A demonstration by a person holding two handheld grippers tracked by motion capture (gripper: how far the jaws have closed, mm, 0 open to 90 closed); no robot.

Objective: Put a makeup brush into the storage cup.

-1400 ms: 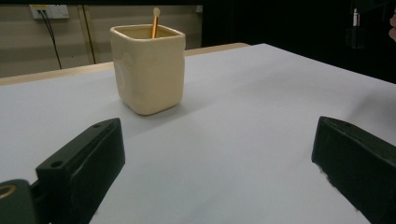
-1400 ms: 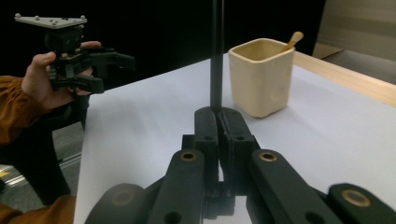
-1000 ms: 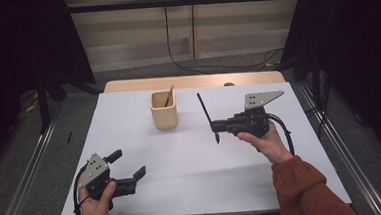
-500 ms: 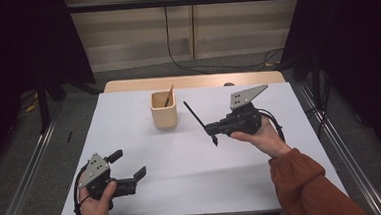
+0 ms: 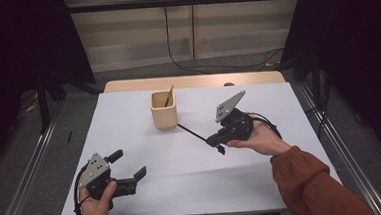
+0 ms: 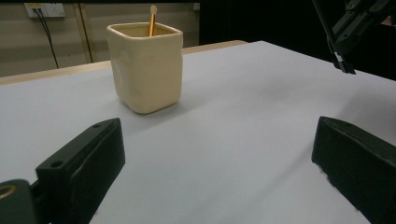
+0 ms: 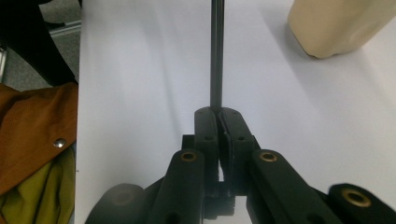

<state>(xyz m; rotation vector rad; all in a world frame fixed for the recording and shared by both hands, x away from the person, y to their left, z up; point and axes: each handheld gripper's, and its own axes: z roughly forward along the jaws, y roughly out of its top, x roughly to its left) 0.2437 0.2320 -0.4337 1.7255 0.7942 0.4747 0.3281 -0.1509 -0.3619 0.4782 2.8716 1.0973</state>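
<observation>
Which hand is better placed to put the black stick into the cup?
Right: the right gripper is shut on the black stick, whose tip lies near the beige cup. The left gripper is open, farther off.

We can read no text, label, brand, number or sign in these pictures.
</observation>
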